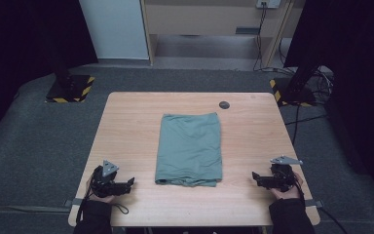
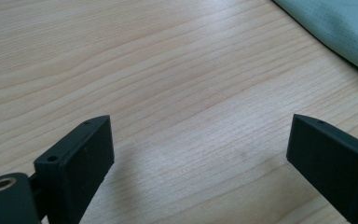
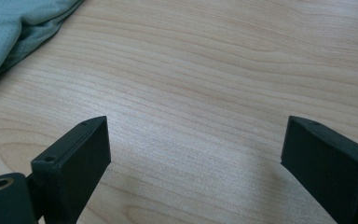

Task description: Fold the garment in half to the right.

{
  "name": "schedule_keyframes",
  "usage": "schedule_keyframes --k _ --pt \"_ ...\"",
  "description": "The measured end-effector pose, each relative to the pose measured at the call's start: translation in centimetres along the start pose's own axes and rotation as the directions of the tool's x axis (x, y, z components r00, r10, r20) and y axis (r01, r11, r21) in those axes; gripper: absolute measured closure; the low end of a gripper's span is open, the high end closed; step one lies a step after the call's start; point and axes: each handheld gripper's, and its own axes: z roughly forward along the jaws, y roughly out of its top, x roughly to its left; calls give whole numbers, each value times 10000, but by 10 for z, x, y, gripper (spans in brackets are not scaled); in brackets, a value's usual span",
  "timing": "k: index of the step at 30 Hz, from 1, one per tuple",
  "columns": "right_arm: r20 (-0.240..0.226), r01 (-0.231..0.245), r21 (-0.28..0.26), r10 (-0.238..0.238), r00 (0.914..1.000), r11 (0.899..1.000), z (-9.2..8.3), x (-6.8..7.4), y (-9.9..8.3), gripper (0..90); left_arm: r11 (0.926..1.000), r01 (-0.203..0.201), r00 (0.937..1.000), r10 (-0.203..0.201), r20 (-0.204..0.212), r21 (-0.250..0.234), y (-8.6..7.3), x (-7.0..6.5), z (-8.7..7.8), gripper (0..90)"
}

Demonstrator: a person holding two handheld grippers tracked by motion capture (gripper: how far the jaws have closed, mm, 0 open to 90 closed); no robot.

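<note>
green cloth (image 1: 189,149), folded into a neat rectangle, lies at the middle of the wooden table (image 1: 126,126), its long axis running away from the person and its near edge bunched slightly toward the front. it sits between the two tools: the left gripper (image 1: 130,182) rests on the table to its left, jaws pointing right toward the cloth's near corner, and the right gripper (image 1: 254,176) mirrors it on the other side, pointing left. both are near the cloth but apart from it, about equally close. each gripper's jaws stand wide apart over bare wood, holding nothing. both hands lie low at the table's front edge, forearms coming in from below.
</note>
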Motion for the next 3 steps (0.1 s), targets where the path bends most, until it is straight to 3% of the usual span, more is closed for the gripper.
schedule_keyframes --k 3 --pt "-9 66 25 -66 10000 10000 1 0 0 76 9999 130 9999 -130 -28 56 -1 3 1 57"
